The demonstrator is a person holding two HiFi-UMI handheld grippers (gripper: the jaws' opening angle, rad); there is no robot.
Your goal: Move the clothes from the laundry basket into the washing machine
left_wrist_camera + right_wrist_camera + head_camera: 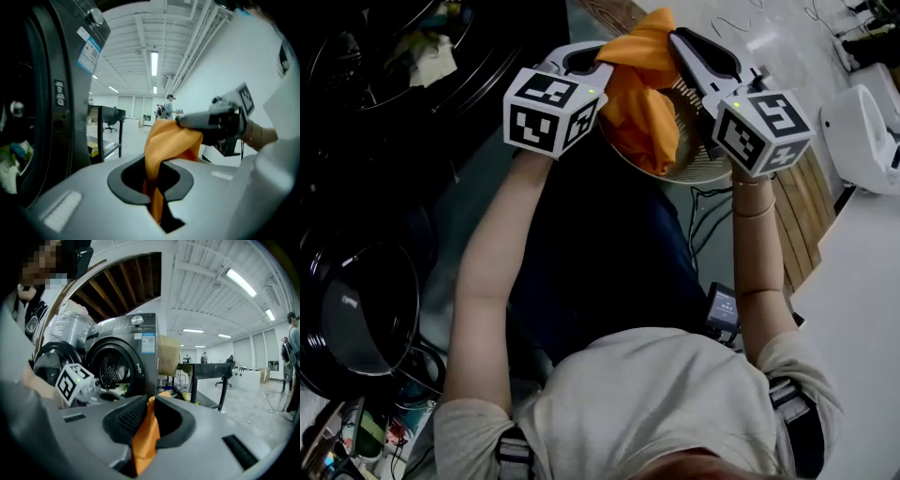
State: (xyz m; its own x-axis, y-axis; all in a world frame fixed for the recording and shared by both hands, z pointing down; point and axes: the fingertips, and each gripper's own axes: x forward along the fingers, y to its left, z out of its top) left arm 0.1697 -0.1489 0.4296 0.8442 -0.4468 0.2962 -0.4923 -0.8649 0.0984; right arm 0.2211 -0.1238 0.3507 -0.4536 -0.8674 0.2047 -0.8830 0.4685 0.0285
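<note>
Both grippers were up at the top middle of the head view, and the orange garment (642,103) hung bunched between them. The left gripper (598,67) had its jaws clamped tight on one edge of the cloth; its own view showed the orange fabric pinched in the narrow slot where the pads met. From there the cloth rose to the upper right of that view, to the tip of the other gripper. The right gripper (680,42) was just as firm, its jaws closed down on a fold of the same garment, with an orange strip squeezed between the ribbed pads.

Directly under the cloth sat the laundry basket (694,169), a round woven one on the floor, with most of its inside hidden by the garment. The garment was lifted clear above the rim, as far as I could tell.

The washing machine (140,348) stood at the left of the right gripper view, with its round opening facing out. In the head view's upper left, a few pale clothes (436,61) lay in the dark drum. The person's arms (492,281) reached straight up the frame.
</note>
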